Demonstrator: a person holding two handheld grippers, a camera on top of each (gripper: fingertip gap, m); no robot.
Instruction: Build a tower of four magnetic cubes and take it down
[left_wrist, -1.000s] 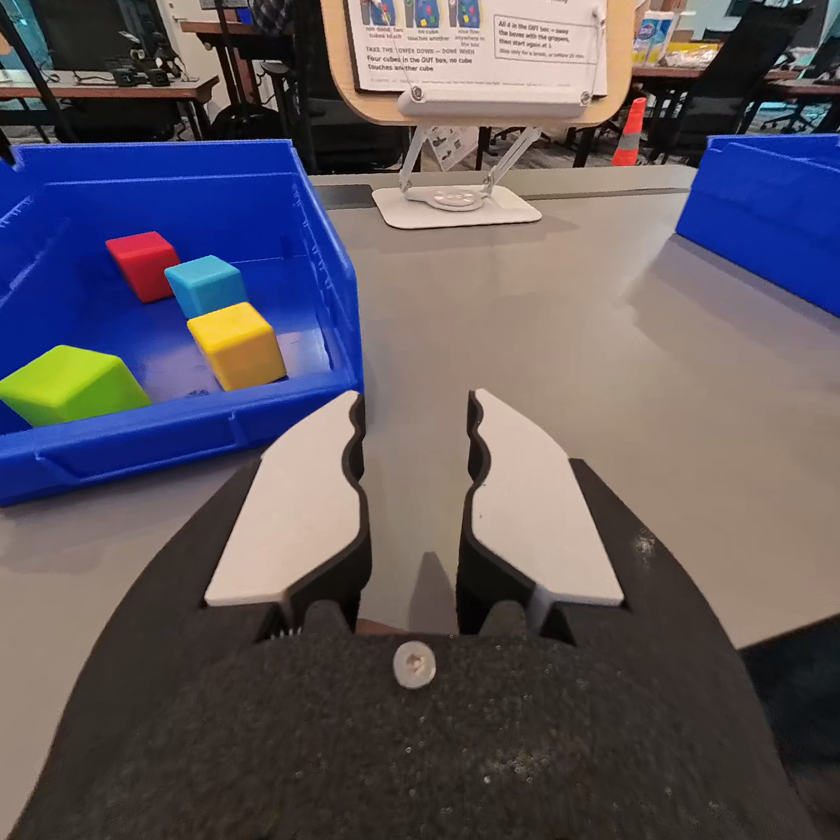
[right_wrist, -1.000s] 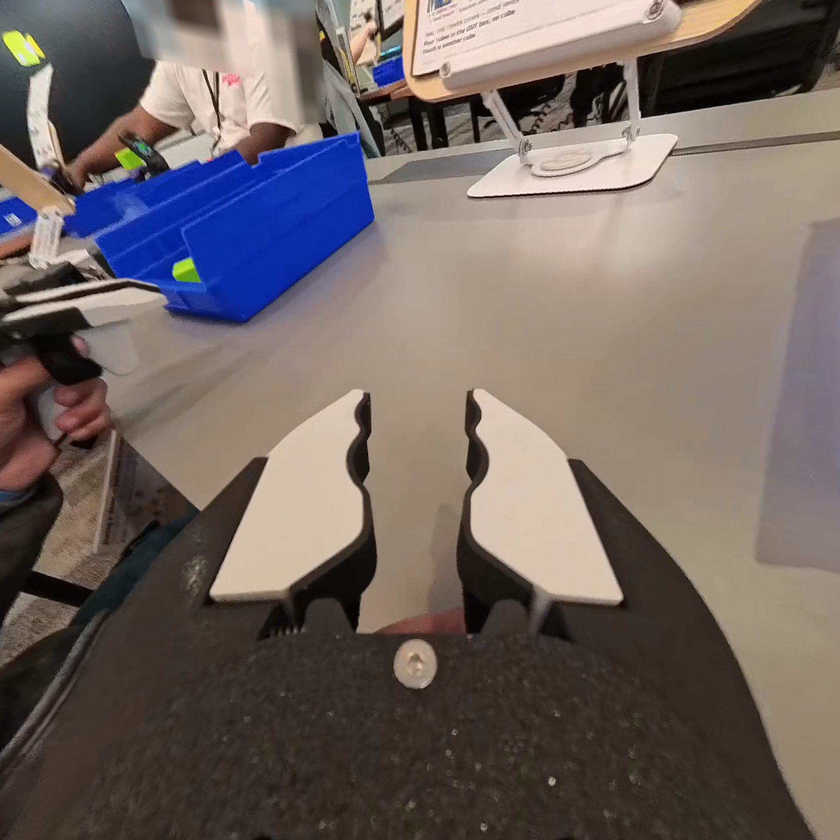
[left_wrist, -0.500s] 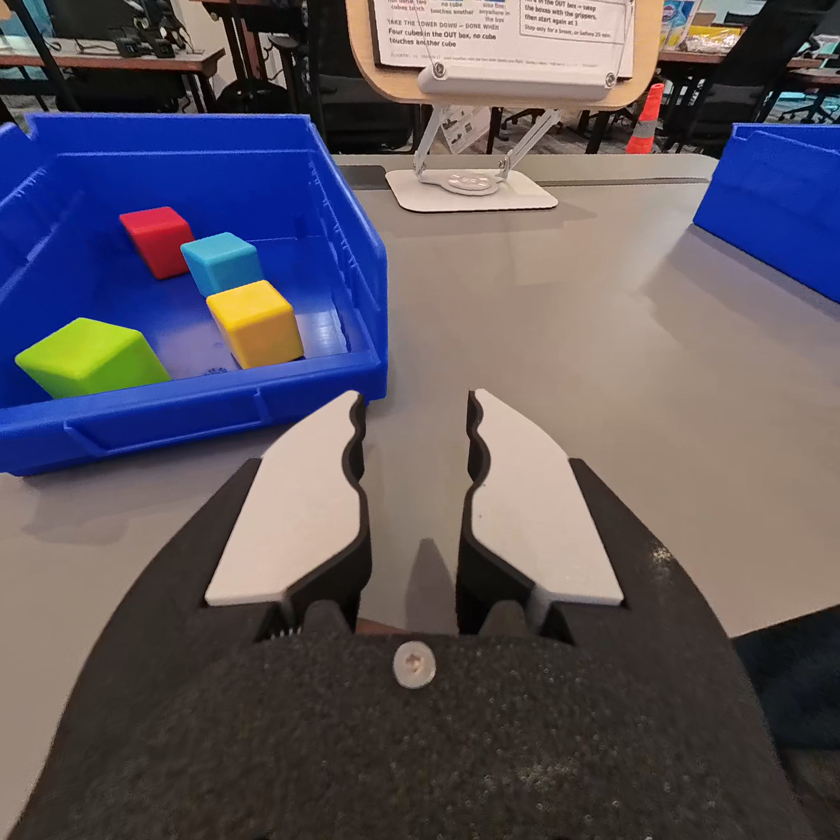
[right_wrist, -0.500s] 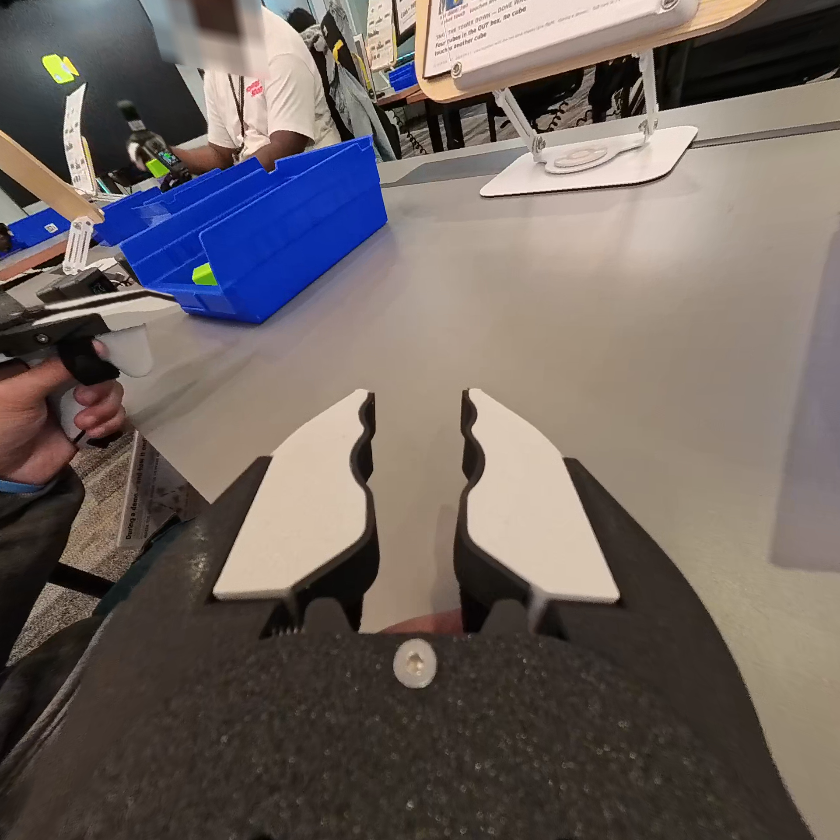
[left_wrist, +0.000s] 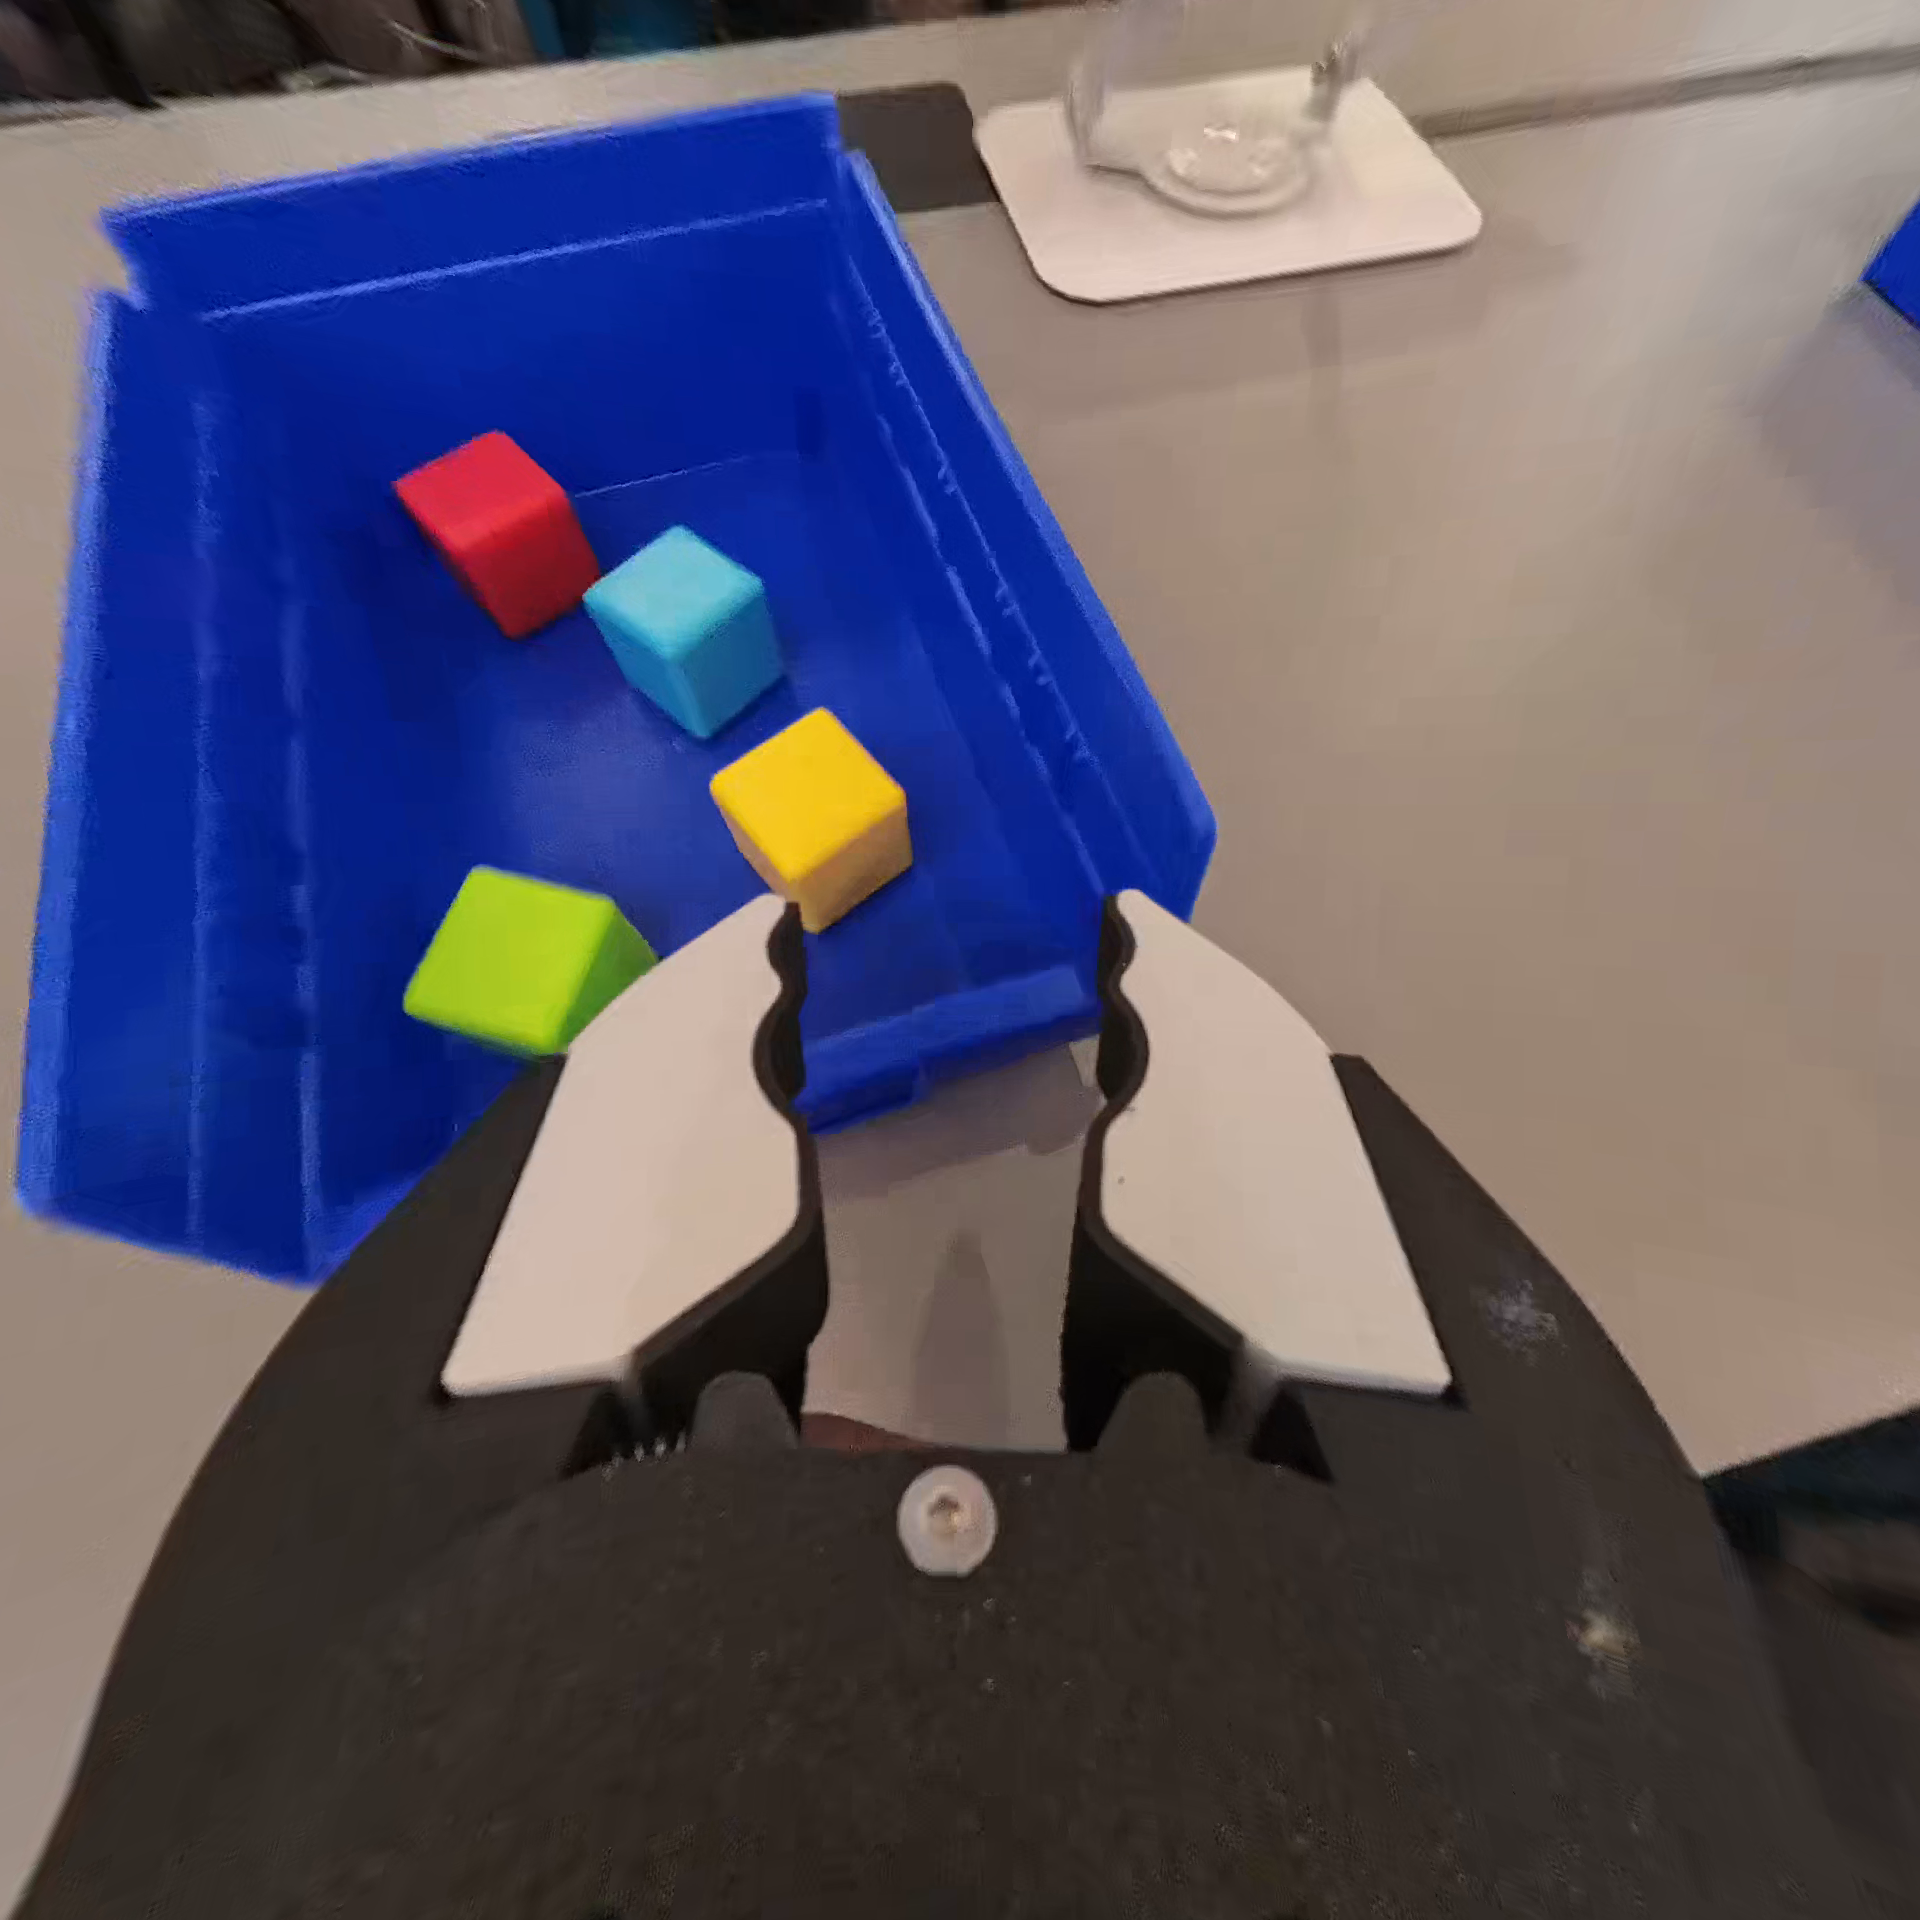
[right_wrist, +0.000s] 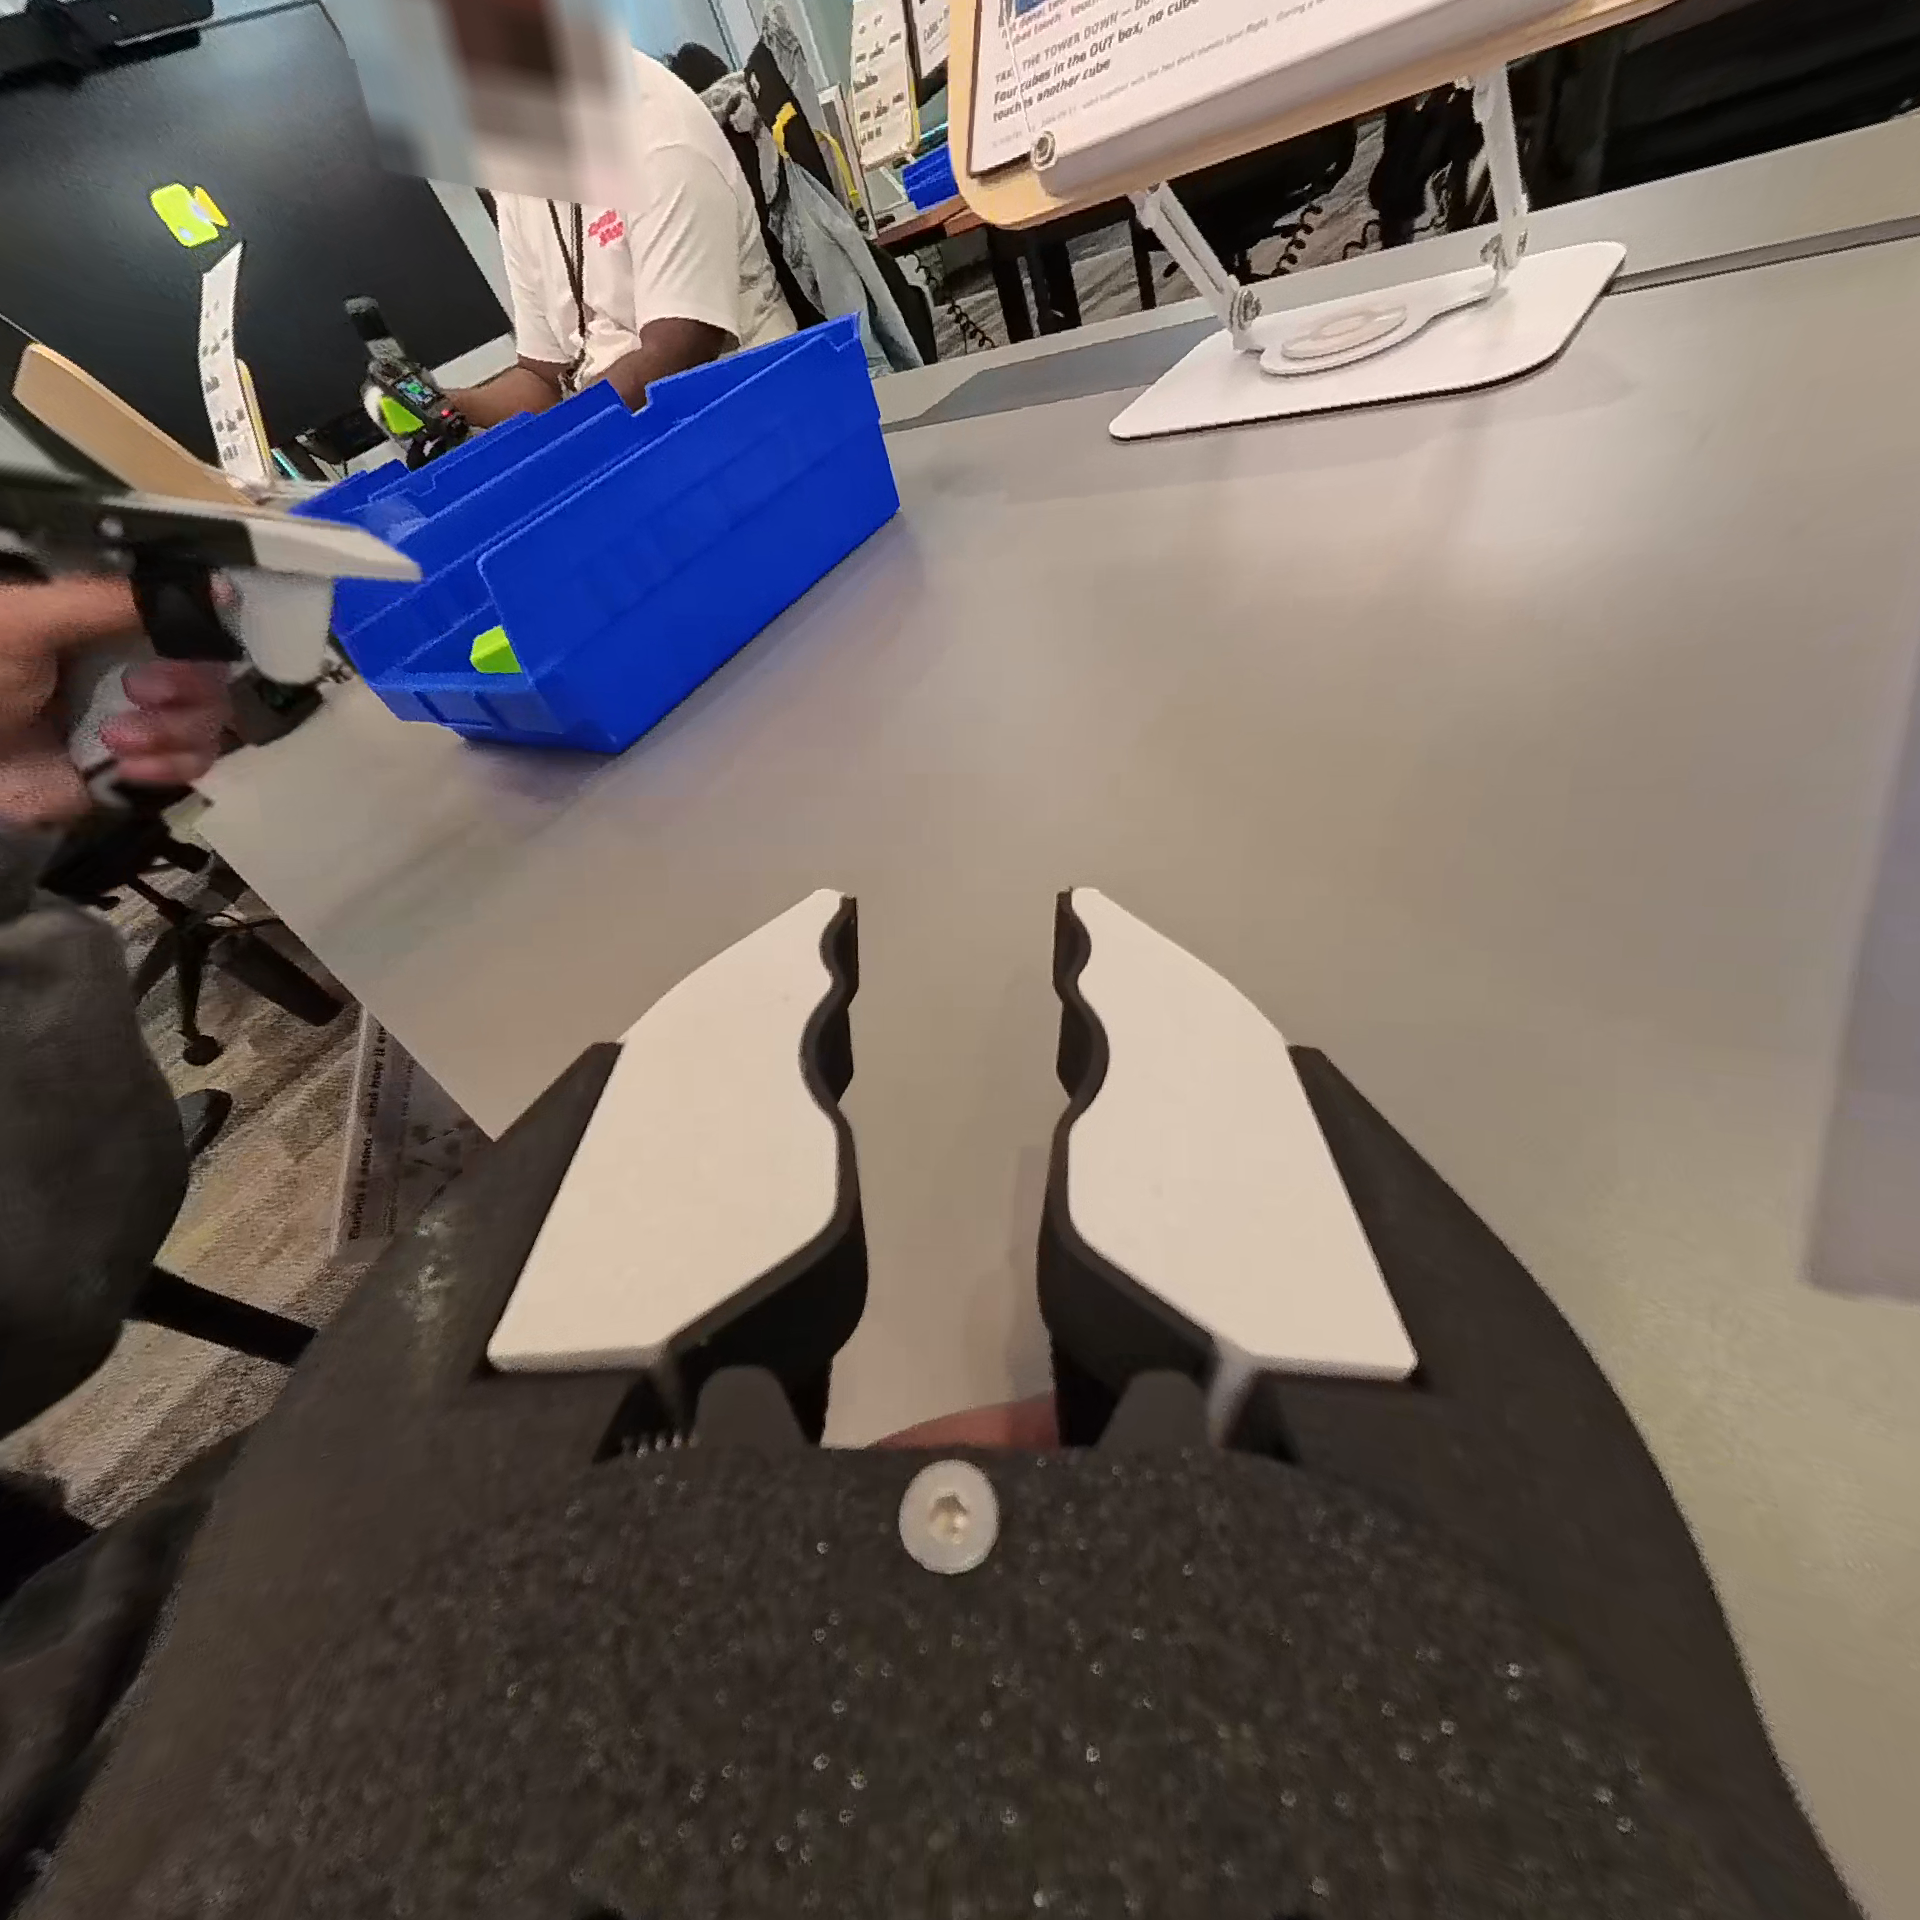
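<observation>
I have swung my left gripper (left_wrist: 945, 914), jaws spread and empty, up over the blue bin (left_wrist: 1018, 582), where red (left_wrist: 488, 525), cyan (left_wrist: 686, 623), yellow (left_wrist: 810, 810) and green (left_wrist: 509, 956) cubes lie loose; my right gripper (right_wrist: 956, 904) waits parted above the grey table (right_wrist: 1299, 675). Stacking looks yet to start.

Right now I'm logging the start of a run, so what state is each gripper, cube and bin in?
left gripper: open, empty, over the bin's near corner
right gripper: open, empty, over bare table
blue bin: on the table, holding four cubes
red cube: loose in bin
light blue cube: loose, unstacked
yellow cube: loose, nearest the left fingers
green cube: tilted, apart
</observation>
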